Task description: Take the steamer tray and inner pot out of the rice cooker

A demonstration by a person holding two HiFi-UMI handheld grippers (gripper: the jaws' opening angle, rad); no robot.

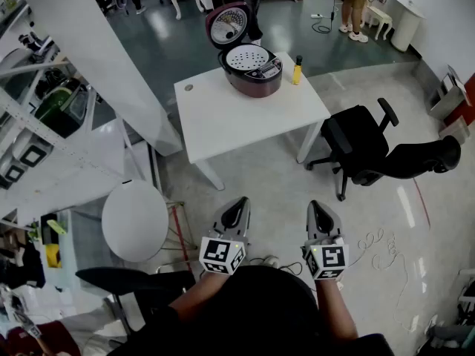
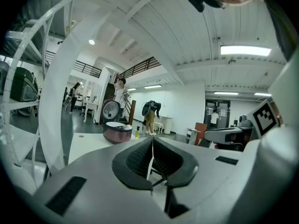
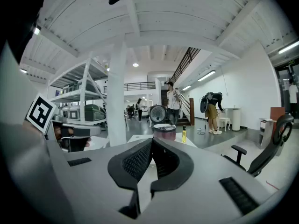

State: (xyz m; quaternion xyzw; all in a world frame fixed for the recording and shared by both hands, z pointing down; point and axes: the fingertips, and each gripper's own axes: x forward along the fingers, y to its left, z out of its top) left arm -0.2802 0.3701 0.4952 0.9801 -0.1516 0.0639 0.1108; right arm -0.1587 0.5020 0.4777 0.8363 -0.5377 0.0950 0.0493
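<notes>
A dark red rice cooker [image 1: 251,71] stands at the far side of a white table [image 1: 245,113], its lid [image 1: 227,25] swung up. A white perforated steamer tray [image 1: 249,58] rests in its mouth; the inner pot is hidden beneath. The cooker also shows small in the left gripper view [image 2: 117,131] and the right gripper view [image 3: 164,131]. My left gripper [image 1: 239,205] and right gripper [image 1: 318,208] are held close to my body, well short of the table. Both are shut with nothing between the jaws.
A yellow bottle [image 1: 297,70] stands right of the cooker. A black office chair [image 1: 364,147] sits right of the table, a round white stool [image 1: 134,219] at my left. A white shelving frame [image 1: 44,124] and slanted column [image 1: 111,58] fill the left. People stand far behind.
</notes>
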